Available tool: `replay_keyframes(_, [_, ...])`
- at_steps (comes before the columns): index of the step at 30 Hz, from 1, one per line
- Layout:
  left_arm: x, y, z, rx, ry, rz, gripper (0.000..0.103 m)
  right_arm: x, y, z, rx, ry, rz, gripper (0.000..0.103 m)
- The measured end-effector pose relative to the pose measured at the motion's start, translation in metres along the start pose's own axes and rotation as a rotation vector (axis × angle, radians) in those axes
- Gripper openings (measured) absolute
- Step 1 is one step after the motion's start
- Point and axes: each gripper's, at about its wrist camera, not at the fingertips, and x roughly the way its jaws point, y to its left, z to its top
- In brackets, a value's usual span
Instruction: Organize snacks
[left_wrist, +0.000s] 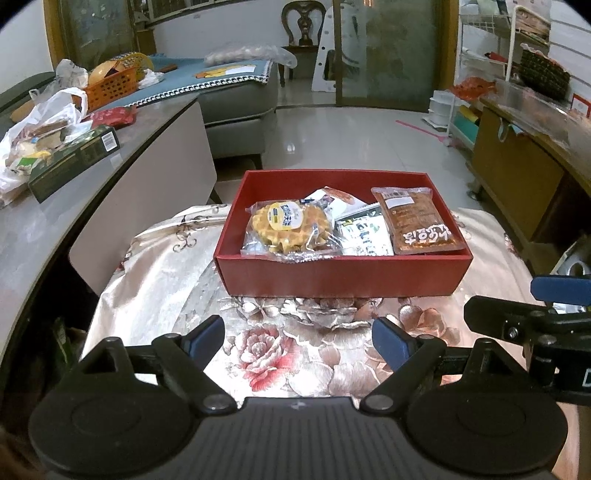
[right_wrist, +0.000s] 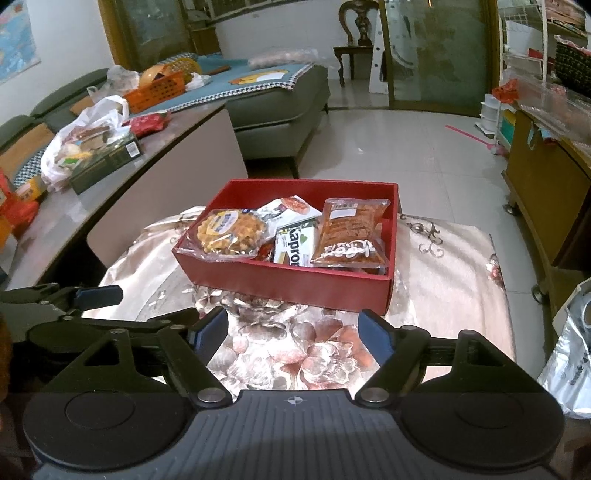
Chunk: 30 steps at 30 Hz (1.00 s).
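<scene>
A red box (left_wrist: 340, 275) (right_wrist: 291, 284) stands on a floral cloth (left_wrist: 295, 347) (right_wrist: 443, 280). Inside lie a wrapped waffle (left_wrist: 286, 229) (right_wrist: 231, 230), a white-and-green wafer pack (left_wrist: 364, 236) (right_wrist: 297, 242), a brown snack pouch (left_wrist: 417, 221) (right_wrist: 351, 232) and a white packet behind them (left_wrist: 332, 197) (right_wrist: 291, 205). My left gripper (left_wrist: 297, 341) hovers open over the cloth just in front of the box, nothing between its blue pads. My right gripper (right_wrist: 293, 334) is open too, beside it, with nothing held. Each gripper shows at the edge of the other's view.
A grey counter (left_wrist: 48, 221) (right_wrist: 74, 218) at left carries a green box (left_wrist: 74, 162) (right_wrist: 107, 162), plastic bags of food and an orange basket (left_wrist: 107, 86). A sofa (right_wrist: 280, 107) sits beyond. A wooden cabinet (left_wrist: 517, 177) and a wire rack line the right. A foil bag (right_wrist: 569, 354) lies at right.
</scene>
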Motion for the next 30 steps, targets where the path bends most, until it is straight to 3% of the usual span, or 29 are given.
replay_keyframes(30, [-0.009,0.002,-0.011,0.001,0.0,0.024,0.082,0.0,-0.002,-0.01,-0.01,0.051,-0.03,0.086])
